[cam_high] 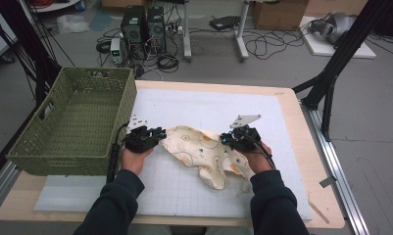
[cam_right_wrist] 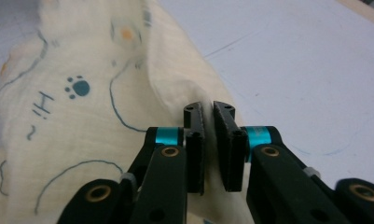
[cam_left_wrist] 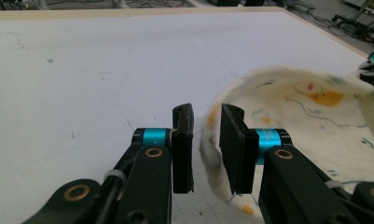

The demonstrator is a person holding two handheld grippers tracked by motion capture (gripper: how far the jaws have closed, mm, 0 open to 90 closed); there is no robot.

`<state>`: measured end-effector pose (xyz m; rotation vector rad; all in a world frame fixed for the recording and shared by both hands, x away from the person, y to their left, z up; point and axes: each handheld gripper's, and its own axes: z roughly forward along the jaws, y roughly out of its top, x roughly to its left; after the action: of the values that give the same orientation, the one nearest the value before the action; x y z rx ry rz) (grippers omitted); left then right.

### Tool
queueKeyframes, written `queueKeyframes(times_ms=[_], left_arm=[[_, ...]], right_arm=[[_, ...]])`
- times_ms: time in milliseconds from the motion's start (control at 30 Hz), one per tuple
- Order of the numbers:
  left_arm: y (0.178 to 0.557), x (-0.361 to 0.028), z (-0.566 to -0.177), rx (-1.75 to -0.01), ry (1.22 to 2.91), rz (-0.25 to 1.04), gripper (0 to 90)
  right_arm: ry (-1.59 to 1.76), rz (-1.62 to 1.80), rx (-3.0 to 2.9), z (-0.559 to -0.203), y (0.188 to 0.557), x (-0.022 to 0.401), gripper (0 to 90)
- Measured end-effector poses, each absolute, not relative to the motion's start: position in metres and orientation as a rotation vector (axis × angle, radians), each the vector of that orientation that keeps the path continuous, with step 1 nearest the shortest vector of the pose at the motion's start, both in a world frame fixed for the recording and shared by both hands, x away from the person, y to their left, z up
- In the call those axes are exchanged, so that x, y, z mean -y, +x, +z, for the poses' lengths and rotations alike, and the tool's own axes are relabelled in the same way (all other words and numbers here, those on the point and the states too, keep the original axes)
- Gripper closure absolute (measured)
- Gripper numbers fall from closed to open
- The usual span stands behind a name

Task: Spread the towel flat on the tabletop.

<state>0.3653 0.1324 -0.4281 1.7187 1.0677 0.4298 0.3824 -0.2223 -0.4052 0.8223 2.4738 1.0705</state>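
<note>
Right gripper view: the right hand-held gripper (cam_right_wrist: 208,112) is clamped on a ridge of soft, crinkled cream cloth (cam_right_wrist: 86,121). The left hand-held gripper (cam_left_wrist: 206,116) stands apart around the cloth's edge, at nine o'clock of the cloth on the worktop (cam_high: 199,103). A thin pinch could slip, judging by the limp fabric.
</note>
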Motion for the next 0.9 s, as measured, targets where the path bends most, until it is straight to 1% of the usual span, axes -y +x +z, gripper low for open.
queueKeyframes(times_ms=[67,233,333,433,467,533,567,600,633,700,767,900], left_arm=[[0.366,-0.132,-0.429,-1.079,1.715,0.433,66.4],[0.366,-0.134,-0.429,-1.105,1.718,0.43,56.5],[0.364,-0.133,-0.427,-1.099,1.72,0.428,54.3],[0.361,-0.131,-0.426,-1.085,1.734,0.413,52.9],[0.361,-0.13,-0.425,-1.082,1.739,0.41,52.7],[0.359,-0.128,-0.425,-1.073,1.743,0.408,51.9],[0.358,-0.128,-0.426,-1.072,1.744,0.41,51.7],[0.358,-0.127,-0.426,-1.068,1.746,0.414,51.6],[0.358,-0.128,-0.427,-1.069,1.75,0.415,51.6],[0.358,-0.128,-0.428,-1.075,1.748,0.409,51.4],[0.357,-0.128,-0.428,-1.073,1.748,0.406,51.0],[0.355,-0.127,-0.428,-1.074,1.747,0.391,49.4]], right_arm=[[0.848,1.059,-2.477,-0.404,0.389,0.226,82.9],[0.873,1.024,-2.441,-0.408,0.397,0.231,84.9],[0.935,1.04,-2.402,-0.411,0.404,0.237,81.7],[0.981,1.043,-2.371,-0.413,0.409,0.242,81.3],[0.987,1.032,-2.367,-0.414,0.409,0.243,78.3],[1.0,1.043,-2.354,-0.416,0.41,0.243,63.3],[1.016,1.071,-2.349,-0.415,0.41,0.244,63.0],[1.005,1.084,-2.349,-0.414,0.409,0.244,63.5],[0.978,1.074,-2.343,-0.413,0.408,0.243,67.7],[0.934,1.06,-2.354,-0.411,0.406,0.242,79.5],[0.907,1.076,-2.353,-0.411,0.407,0.241,87.3],[0.939,1.168,-2.299,-0.41,0.412,0.247,88.0]])
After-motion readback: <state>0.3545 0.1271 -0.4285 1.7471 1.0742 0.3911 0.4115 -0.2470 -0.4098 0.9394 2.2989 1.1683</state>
